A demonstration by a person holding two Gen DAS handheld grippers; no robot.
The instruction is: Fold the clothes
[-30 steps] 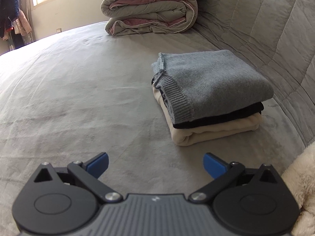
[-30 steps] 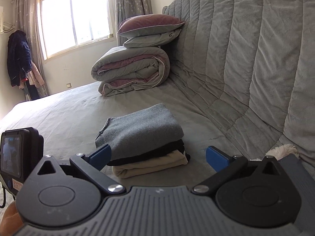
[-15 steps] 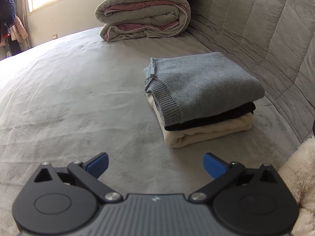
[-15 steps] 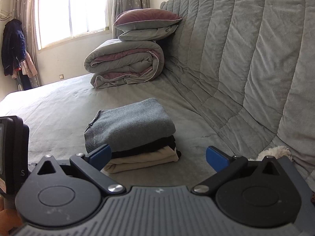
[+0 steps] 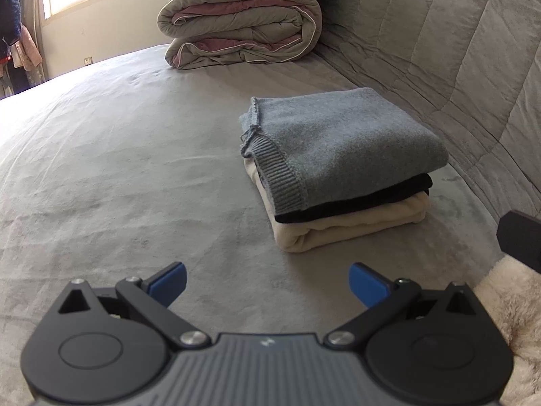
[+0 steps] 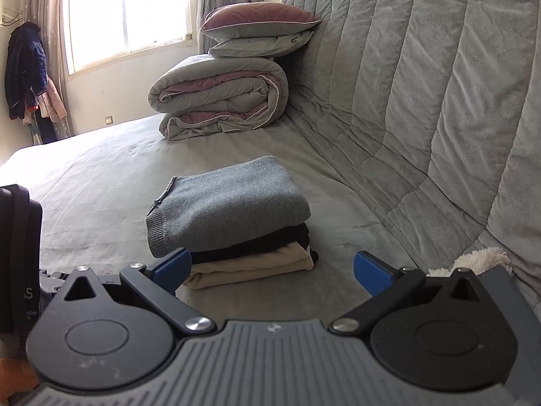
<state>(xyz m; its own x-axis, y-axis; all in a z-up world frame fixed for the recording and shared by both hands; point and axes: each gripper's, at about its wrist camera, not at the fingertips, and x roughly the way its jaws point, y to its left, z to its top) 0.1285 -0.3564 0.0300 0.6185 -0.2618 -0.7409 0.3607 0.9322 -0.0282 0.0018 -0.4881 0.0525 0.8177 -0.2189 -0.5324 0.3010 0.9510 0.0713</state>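
Left wrist view: the left gripper (image 5: 267,282) hangs over the grey bed (image 5: 118,169), blue fingers spread wide with nothing between them. Ahead and a bit right sits the stack of folded clothes (image 5: 341,169), near the quilted backrest (image 5: 456,50) but not touching it. Only this view shows a big patch of fluffy cream fabric (image 5: 507,321) at the lower right, plus a dark bit of the other rig (image 5: 520,238) poking in at the right edge.

Right wrist view: the right gripper (image 6: 272,272) is also wide open and empty. Its left fingertip overlaps the stack's near corner in the picture; can't tell if it's touching. Here you get stuff the other view cuts off: the window (image 6: 128,13), jackets (image 6: 27,74) hanging on the wall, two pillows (image 6: 260,30) on the rolled duvet (image 6: 219,98), and a camera body (image 6: 18,257) at far left.

The stack is neat: grey-blue knit sweater (image 6: 230,203) on top with ribbed hem facing us, a black layer (image 6: 257,242) in the middle, a cream one (image 6: 250,267) at the bottom.
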